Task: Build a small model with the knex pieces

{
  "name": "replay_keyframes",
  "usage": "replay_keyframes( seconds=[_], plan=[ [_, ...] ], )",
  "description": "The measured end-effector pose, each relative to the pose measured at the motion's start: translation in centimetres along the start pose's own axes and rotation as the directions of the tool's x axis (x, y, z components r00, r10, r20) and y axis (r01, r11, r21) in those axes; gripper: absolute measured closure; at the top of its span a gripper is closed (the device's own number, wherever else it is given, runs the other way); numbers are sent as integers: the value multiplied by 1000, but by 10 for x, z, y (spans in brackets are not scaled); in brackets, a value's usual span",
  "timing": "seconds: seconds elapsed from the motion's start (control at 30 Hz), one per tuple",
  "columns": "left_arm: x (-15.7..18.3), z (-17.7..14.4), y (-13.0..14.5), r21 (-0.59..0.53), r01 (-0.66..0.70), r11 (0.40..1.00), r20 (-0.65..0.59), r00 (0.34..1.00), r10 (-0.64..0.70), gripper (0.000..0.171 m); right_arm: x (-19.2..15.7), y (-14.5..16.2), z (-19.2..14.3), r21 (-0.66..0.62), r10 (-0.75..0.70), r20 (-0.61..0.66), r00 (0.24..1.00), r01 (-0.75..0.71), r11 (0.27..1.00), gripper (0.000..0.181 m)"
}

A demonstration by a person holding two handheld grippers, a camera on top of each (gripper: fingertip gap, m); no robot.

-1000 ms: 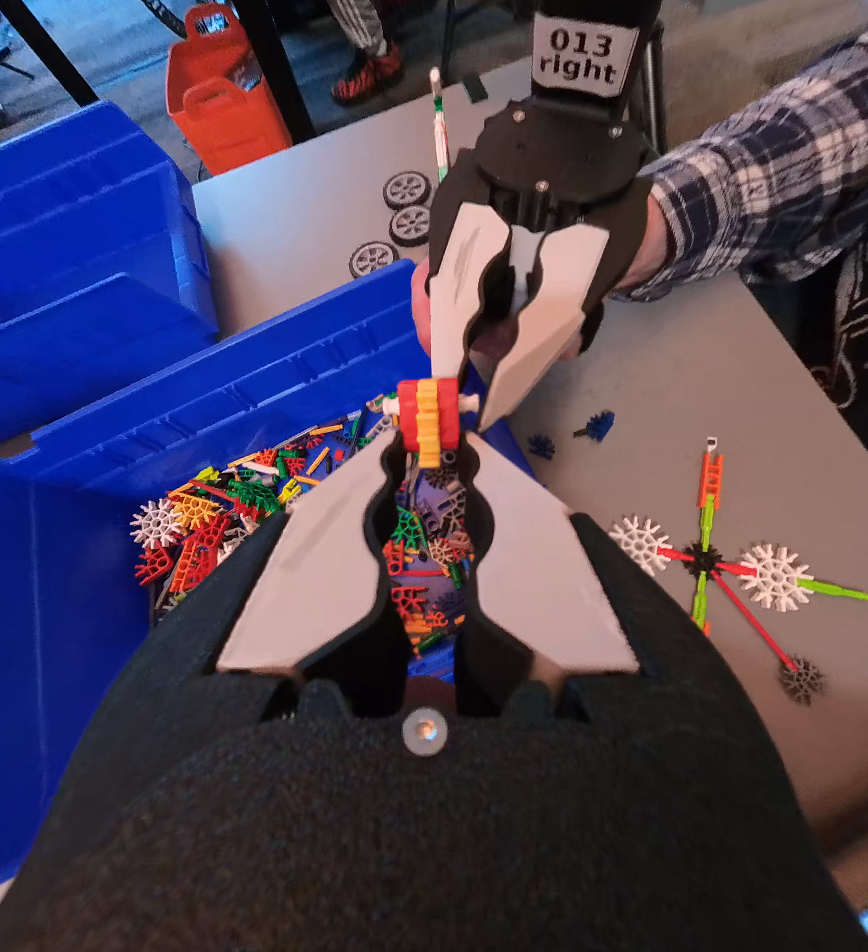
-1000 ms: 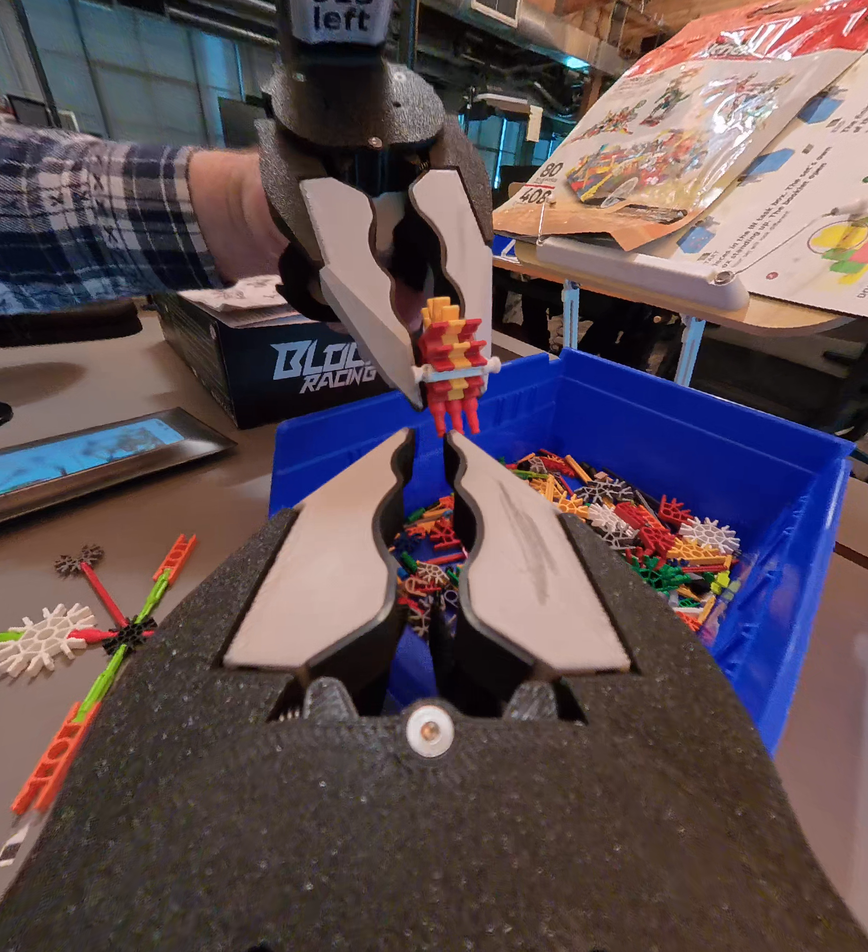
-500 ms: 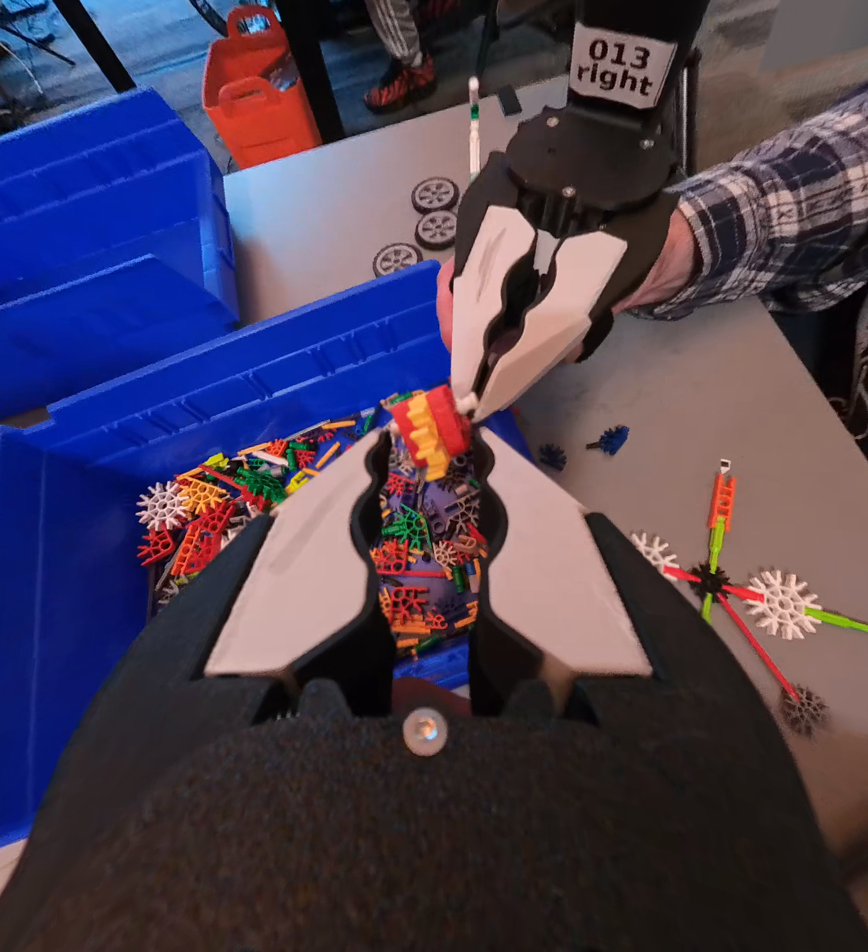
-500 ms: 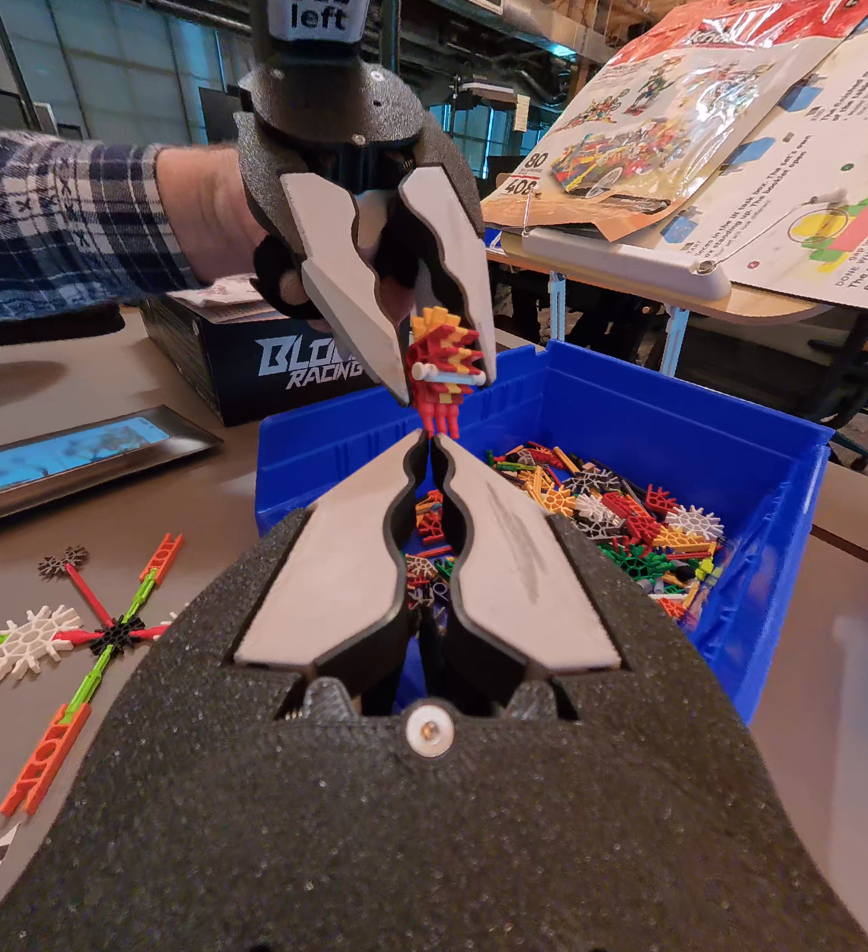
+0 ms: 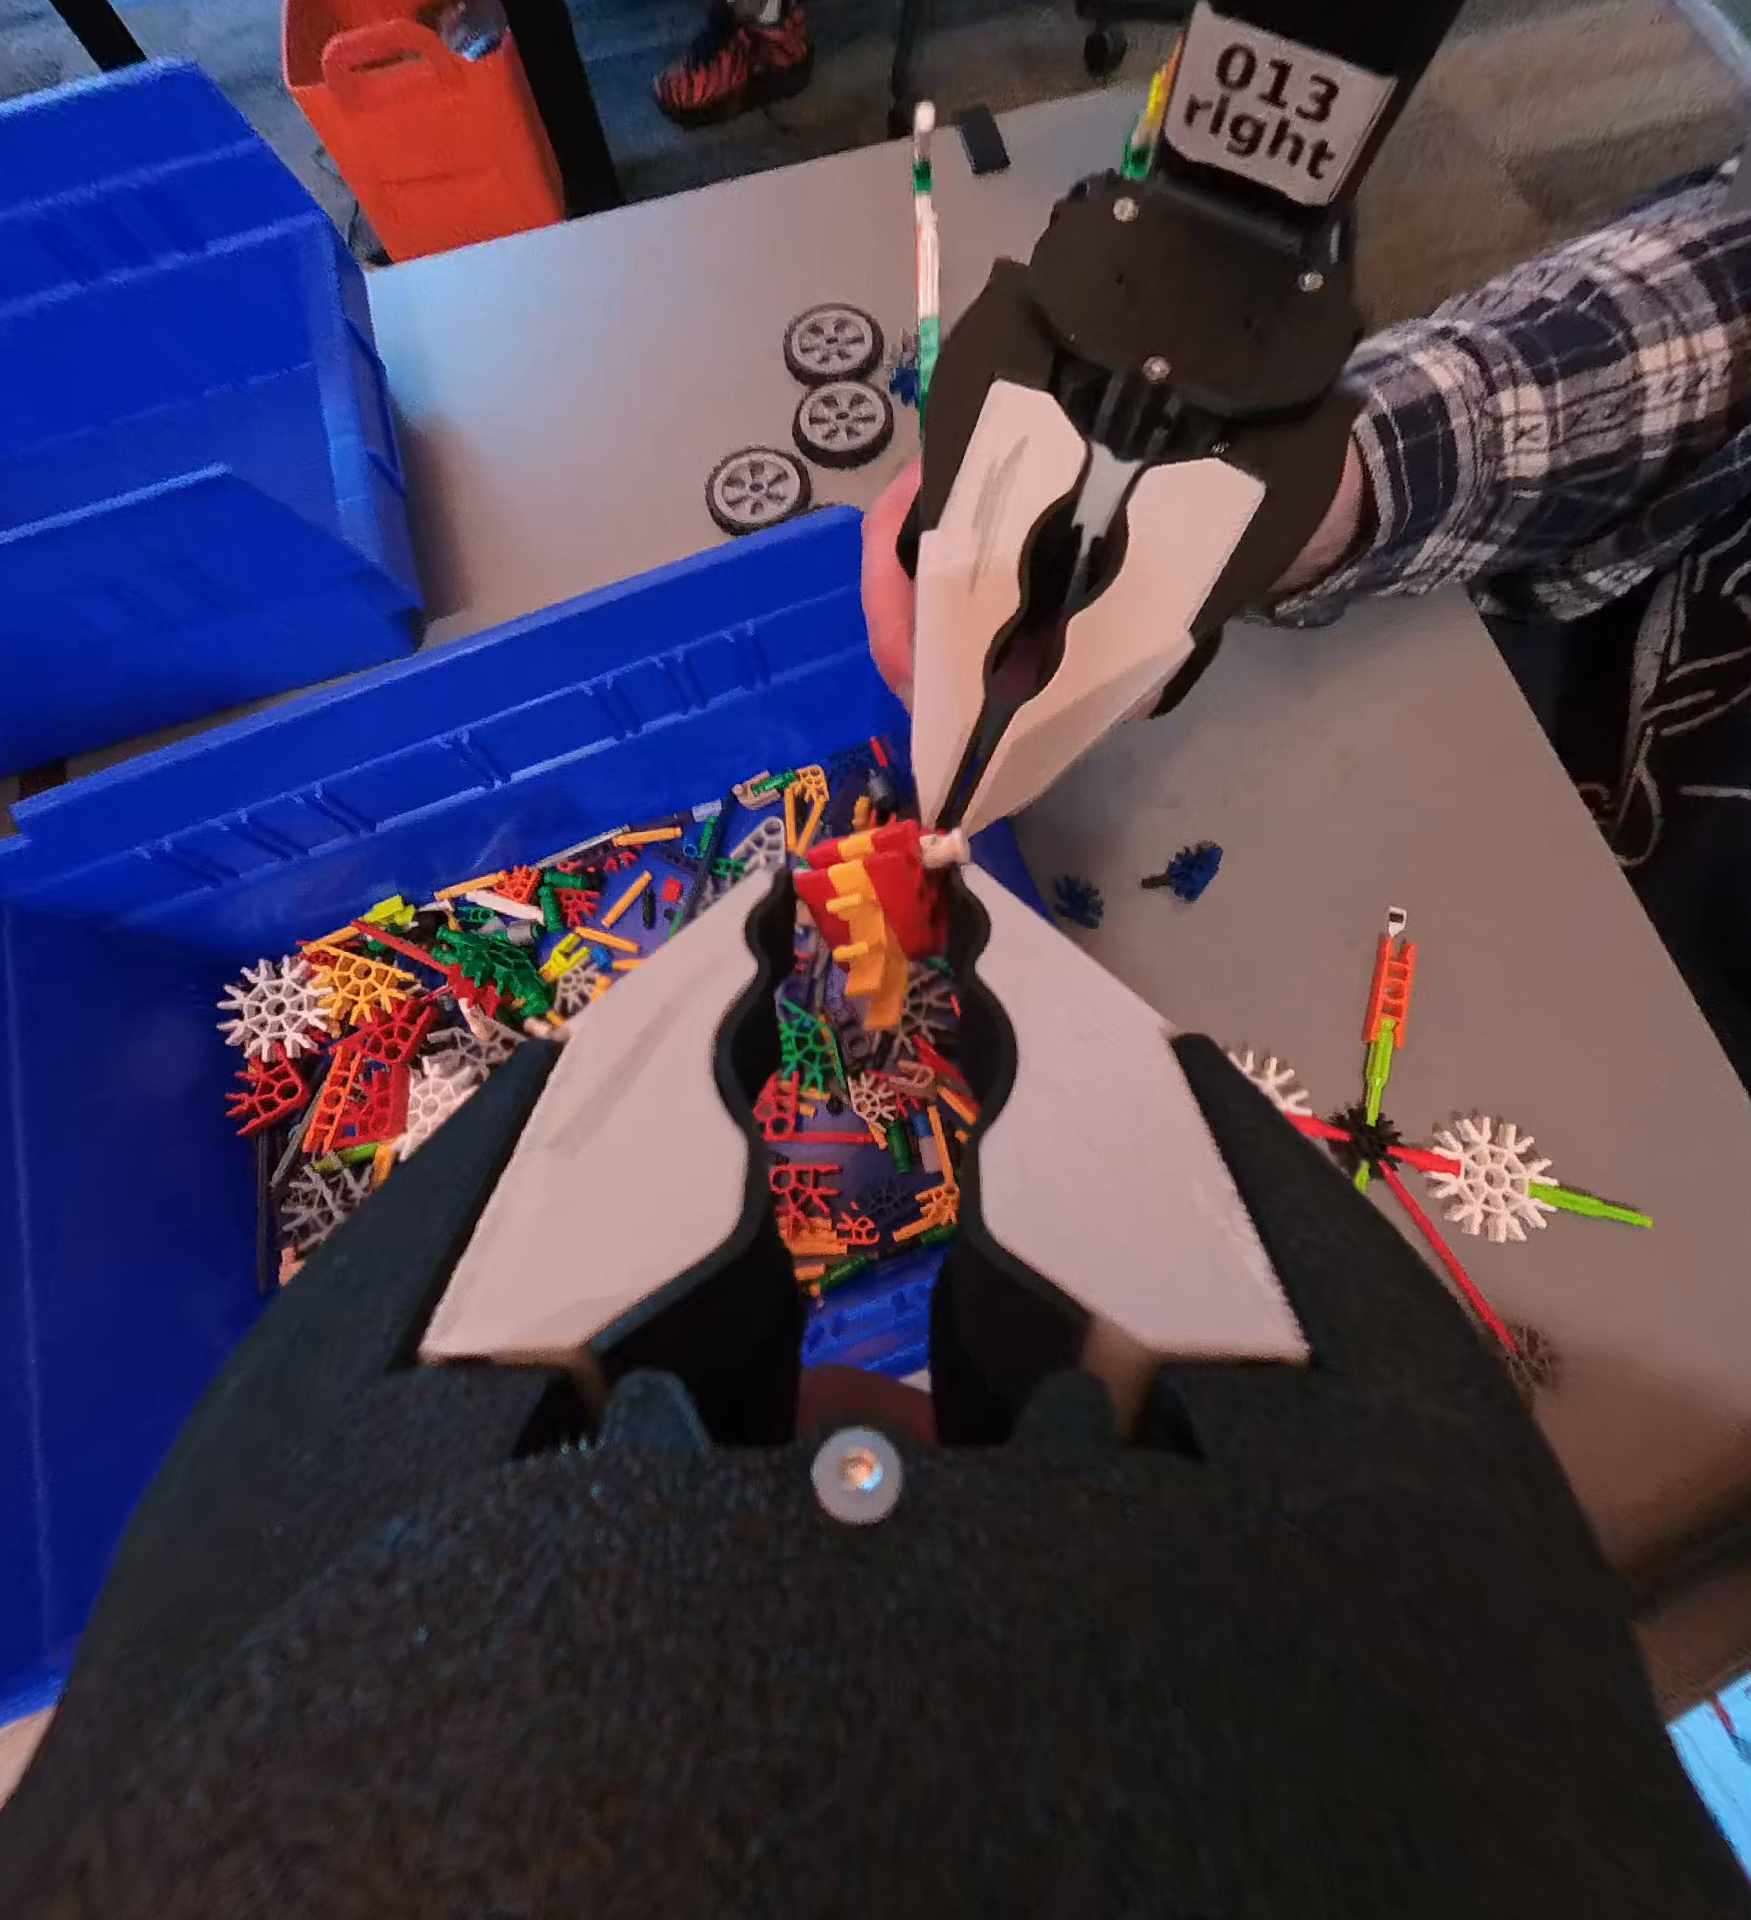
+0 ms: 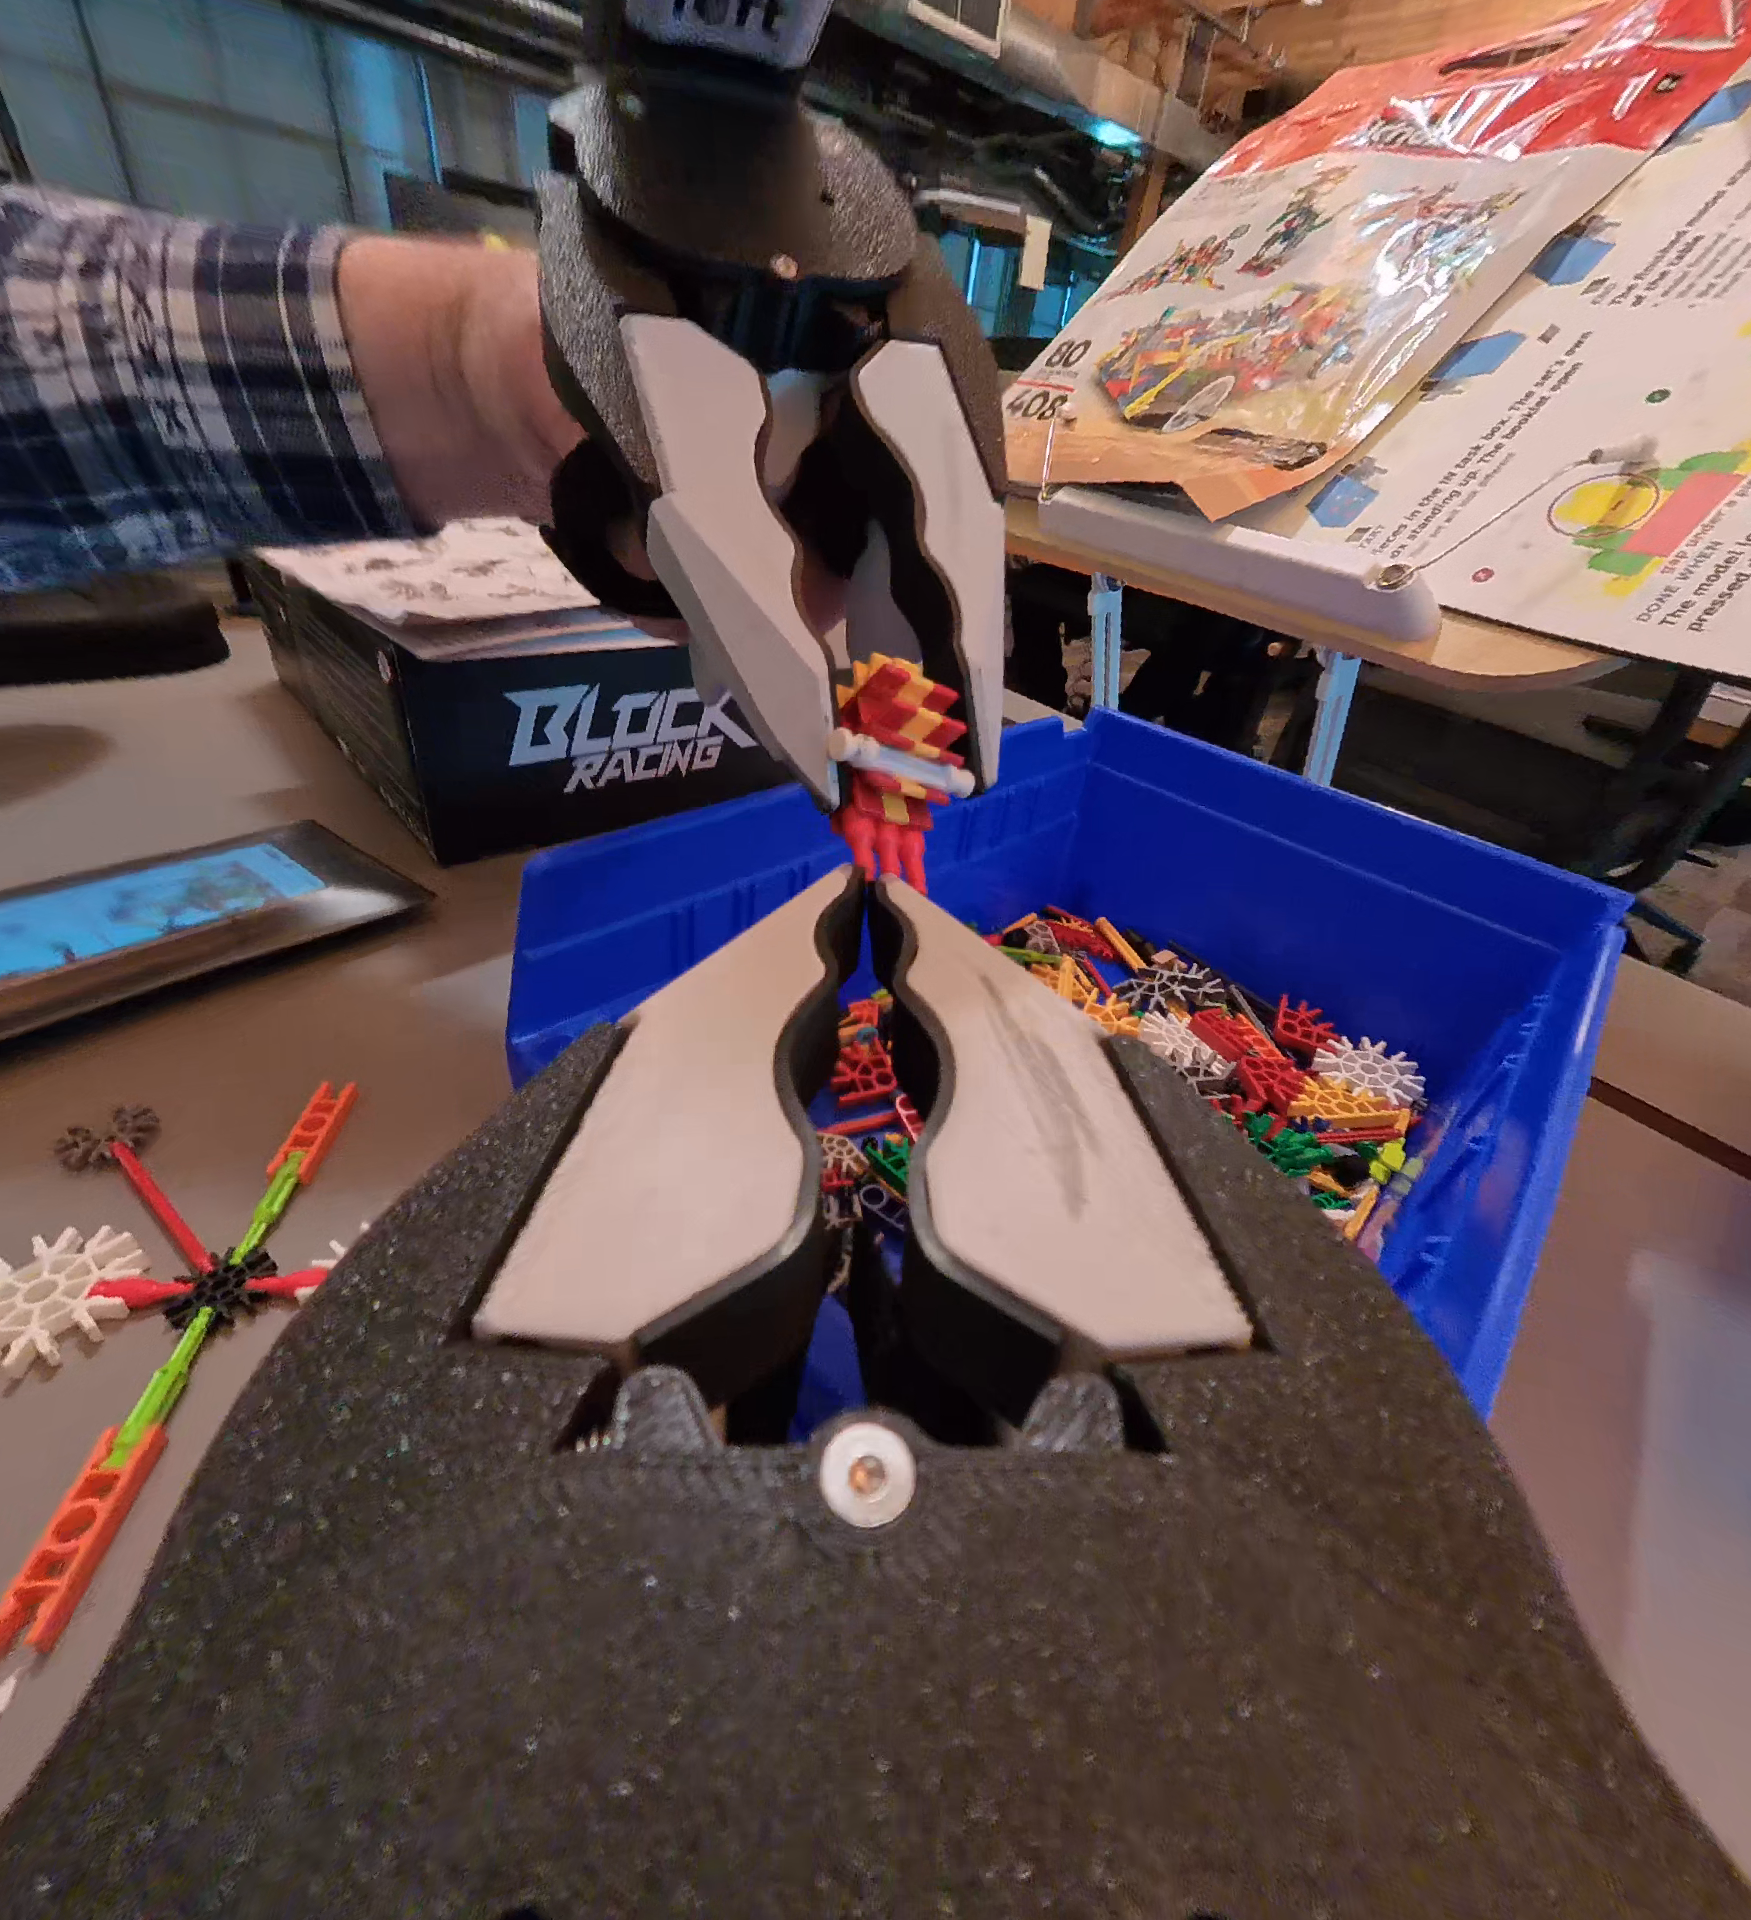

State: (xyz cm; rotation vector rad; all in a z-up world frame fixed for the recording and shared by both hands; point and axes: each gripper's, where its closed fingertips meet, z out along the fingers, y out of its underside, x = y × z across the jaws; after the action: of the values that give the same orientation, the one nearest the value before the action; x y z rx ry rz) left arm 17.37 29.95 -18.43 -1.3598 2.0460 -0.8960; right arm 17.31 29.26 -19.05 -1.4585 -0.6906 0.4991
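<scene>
A stack of red and yellow toy connectors on a short white rod (image 5: 871, 904) hangs above a blue bin (image 5: 435, 748) of mixed construction pieces. My left gripper (image 5: 863, 888) is shut on the stack, its fingertips at the rod's ends. In the right wrist view the stack (image 6: 897, 727) sits between the left gripper's fingertips (image 6: 902, 779). My right gripper (image 6: 868, 881) faces it, its jaws pinched together on the stack's red lower edge. It comes in from the far side in the left wrist view (image 5: 944, 826). The bin (image 6: 1266, 883) lies beneath both.
A rod-and-snowflake assembly (image 5: 1370, 1138) lies on the table right of the bin, also in the right wrist view (image 6: 216, 1288). Three grey wheels (image 5: 835, 343), small blue connectors (image 5: 1188, 868), stacked blue bins (image 5: 123, 416), a black box (image 6: 538, 717), a tablet (image 6: 123, 925) and an instruction board (image 6: 1473, 364) surround. My left and right fingertips are right by each other.
My right gripper has closed from open and moved in to the stack's edge. The stack has tilted in my left gripper. Both grippers shifted slightly over the bin.
</scene>
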Motion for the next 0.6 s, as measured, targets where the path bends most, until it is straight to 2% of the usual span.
replay_keyframes(
  seconds=[0.07, 0.17, 0.3, 0.6],
  plan=[
    [0, -2, -6, 54, 10, 999, 5, 1000, -11, 145, 0, -3, -1, 23, 43, 16, 999, -43, 999, 181],
    [0, -7, -17, 140, -4, 990, 37, 999, -1, 146, -2, -12, -4, 80, 105, 61, 993, -109, 991, 168],
    [-1, -8, -26, 202, -24, 979, 84, 996, 7, 146, 2, -20, -9, 137, 182, 94, 979, -194, 972, 167],
    [-2, -8, -34, 271, -40, 962, 116, 993, 8, 147, 6, -28, -15, 190, 233, 115, 966, -252, 949, 169]
  ],
)
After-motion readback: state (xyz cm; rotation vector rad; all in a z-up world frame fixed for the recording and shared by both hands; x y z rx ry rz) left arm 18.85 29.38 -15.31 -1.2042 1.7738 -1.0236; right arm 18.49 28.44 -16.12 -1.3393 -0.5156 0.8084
